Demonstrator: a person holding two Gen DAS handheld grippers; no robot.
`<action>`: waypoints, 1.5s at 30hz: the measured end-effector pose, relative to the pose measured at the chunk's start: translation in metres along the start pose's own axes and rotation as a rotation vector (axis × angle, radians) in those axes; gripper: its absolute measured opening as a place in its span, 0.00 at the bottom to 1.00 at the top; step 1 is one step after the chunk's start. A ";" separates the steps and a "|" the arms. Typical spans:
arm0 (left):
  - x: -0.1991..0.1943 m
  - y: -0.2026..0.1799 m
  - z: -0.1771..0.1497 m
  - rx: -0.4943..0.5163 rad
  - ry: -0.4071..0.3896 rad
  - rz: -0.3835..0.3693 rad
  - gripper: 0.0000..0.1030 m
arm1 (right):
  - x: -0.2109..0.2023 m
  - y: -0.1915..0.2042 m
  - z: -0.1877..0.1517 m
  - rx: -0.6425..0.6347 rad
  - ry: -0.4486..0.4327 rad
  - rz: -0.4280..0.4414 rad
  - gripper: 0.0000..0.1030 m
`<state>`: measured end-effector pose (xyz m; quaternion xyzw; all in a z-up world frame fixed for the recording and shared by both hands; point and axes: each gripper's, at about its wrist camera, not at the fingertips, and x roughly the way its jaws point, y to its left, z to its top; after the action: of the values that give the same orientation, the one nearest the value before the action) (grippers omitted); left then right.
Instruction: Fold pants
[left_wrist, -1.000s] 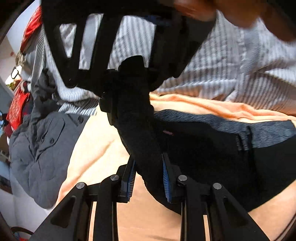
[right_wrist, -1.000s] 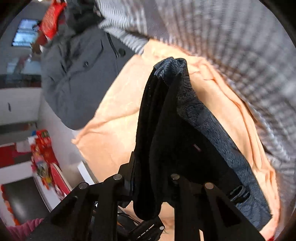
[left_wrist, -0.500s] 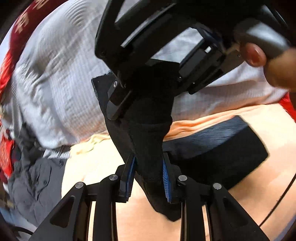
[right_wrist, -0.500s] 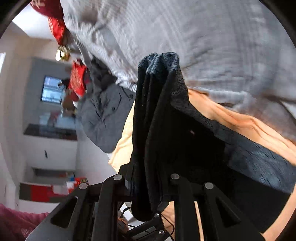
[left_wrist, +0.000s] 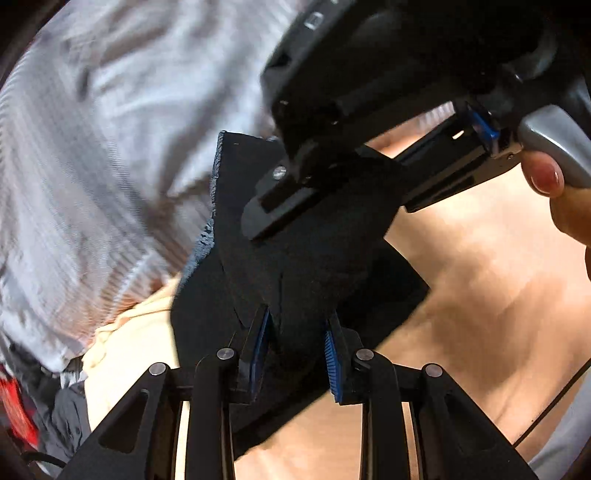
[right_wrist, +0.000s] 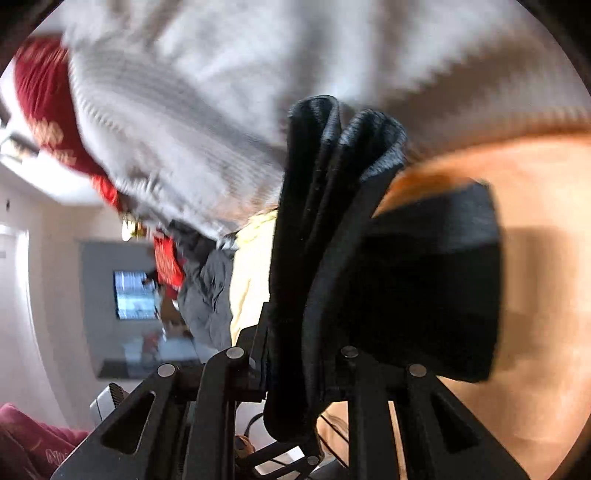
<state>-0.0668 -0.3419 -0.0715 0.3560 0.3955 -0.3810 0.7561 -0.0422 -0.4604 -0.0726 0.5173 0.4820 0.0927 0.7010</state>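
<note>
Above the peach sheet (left_wrist: 480, 295), both claws, left (left_wrist: 295, 347) and right (right_wrist: 303, 354), clenched on the black pants' (left_wrist: 314, 258) bunched edge.

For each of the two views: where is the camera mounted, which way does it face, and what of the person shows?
Left wrist: sits behind the left tongs, facing the black pants over the orange sheet; the right tongs and a thumb show.
Right wrist: sits behind the right tongs, facing bunched pants and grey striped bedding; no hand shows.
Shared: pants, sheet, bedding.
</note>
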 end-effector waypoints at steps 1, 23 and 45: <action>0.011 -0.010 -0.002 0.029 0.031 -0.006 0.27 | -0.002 -0.016 -0.004 0.034 -0.002 0.005 0.19; 0.012 0.114 -0.041 -0.427 0.178 -0.161 0.46 | -0.045 -0.023 -0.018 0.013 -0.144 -0.329 0.48; 0.076 0.120 -0.093 -0.600 0.329 -0.225 0.46 | 0.008 -0.030 -0.041 -0.085 -0.048 -0.566 0.15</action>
<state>0.0359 -0.2315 -0.1495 0.1288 0.6431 -0.2664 0.7063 -0.0807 -0.4430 -0.1019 0.3342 0.5864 -0.0989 0.7312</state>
